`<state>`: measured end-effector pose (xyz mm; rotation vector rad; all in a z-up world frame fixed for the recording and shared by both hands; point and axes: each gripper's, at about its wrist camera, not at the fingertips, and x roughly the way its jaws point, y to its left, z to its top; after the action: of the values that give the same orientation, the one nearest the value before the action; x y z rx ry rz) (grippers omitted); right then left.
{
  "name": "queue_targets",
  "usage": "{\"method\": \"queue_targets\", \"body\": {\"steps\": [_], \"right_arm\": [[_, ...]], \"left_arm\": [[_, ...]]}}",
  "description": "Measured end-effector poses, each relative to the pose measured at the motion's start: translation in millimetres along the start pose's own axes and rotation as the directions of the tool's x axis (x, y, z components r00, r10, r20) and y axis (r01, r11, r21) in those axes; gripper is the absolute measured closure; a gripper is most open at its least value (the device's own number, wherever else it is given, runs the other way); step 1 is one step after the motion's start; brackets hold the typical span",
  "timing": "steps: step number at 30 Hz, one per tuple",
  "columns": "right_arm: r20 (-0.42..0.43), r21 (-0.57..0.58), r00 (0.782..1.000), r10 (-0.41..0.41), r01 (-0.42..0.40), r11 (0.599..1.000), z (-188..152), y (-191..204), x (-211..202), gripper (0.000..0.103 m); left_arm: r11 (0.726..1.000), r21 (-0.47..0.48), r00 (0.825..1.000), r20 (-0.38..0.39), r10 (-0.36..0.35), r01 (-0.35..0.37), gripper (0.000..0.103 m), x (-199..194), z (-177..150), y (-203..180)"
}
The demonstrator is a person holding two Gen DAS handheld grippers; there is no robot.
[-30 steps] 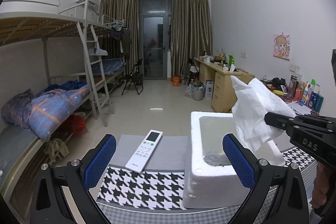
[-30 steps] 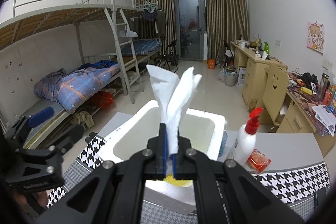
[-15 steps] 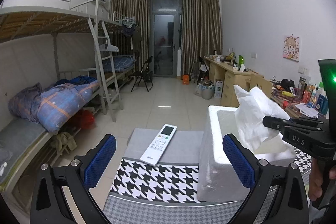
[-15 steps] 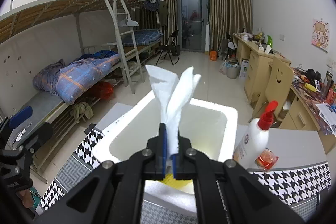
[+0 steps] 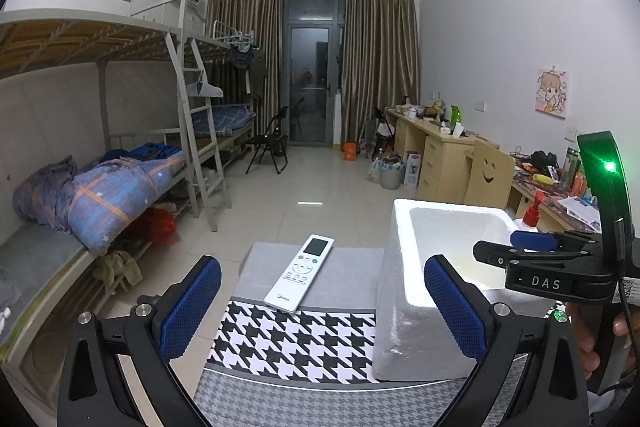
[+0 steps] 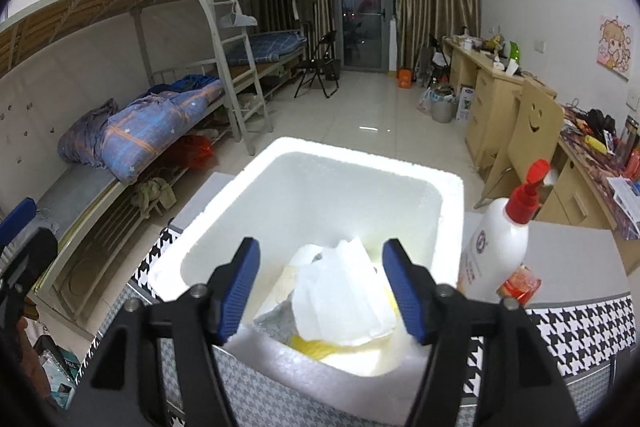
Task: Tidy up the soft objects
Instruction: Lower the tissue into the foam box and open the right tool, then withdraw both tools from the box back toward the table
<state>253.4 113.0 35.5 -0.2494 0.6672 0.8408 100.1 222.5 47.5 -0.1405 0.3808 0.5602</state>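
Observation:
A white foam box [image 6: 448, 203] stands on the houndstooth-covered table [image 6: 580, 331]. A crumpled white tissue [image 6: 340, 295] lies inside it on top of something yellow [image 6: 312, 345] and a grey item. My right gripper [image 6: 322, 287] is open and empty just above the box's near rim, its blue pads either side of the tissue. In the left wrist view the box [image 5: 396, 291] sits to the right, with the right gripper [image 5: 520, 247] over it. My left gripper [image 5: 322, 311] is open and empty over the table, left of the box.
A white remote control [image 5: 300, 273] lies on the table left of the box. A white pump bottle with a red top [image 6: 496, 251] and a small red packet [image 6: 520, 285] stand right of the box. Bunk beds are at left, desks at right.
My right gripper opened and let go of the white tissue, which dropped into the foam box. The left gripper drew back and to the left a little.

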Motion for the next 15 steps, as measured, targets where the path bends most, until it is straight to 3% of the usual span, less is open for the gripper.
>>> {"method": "queue_targets", "body": {"steps": [5, 11, 15], "right_arm": [[0.022, 0.001, 1.0, 0.001, -0.001, 1.0, 1.3, 0.7, -8.8, 0.034], [0.064, -0.015, 0.998, -0.009, 0.01, 1.0, 0.2, 1.4, -22.7, 0.016], [0.075, -0.032, 0.997, -0.019, 0.022, 0.999, -2.0, 3.1, -28.6, 0.013]], "left_arm": [[1.0, 0.014, 1.0, -0.006, -0.005, 0.005, 0.001, 0.2, 0.8, -4.8], [1.0, 0.012, 1.0, 0.005, -0.003, 0.003, 0.001, -2.9, -0.1, -7.9], [1.0, 0.009, 1.0, 0.008, -0.003, 0.003, 0.001, -5.9, -0.3, -9.0]]}}
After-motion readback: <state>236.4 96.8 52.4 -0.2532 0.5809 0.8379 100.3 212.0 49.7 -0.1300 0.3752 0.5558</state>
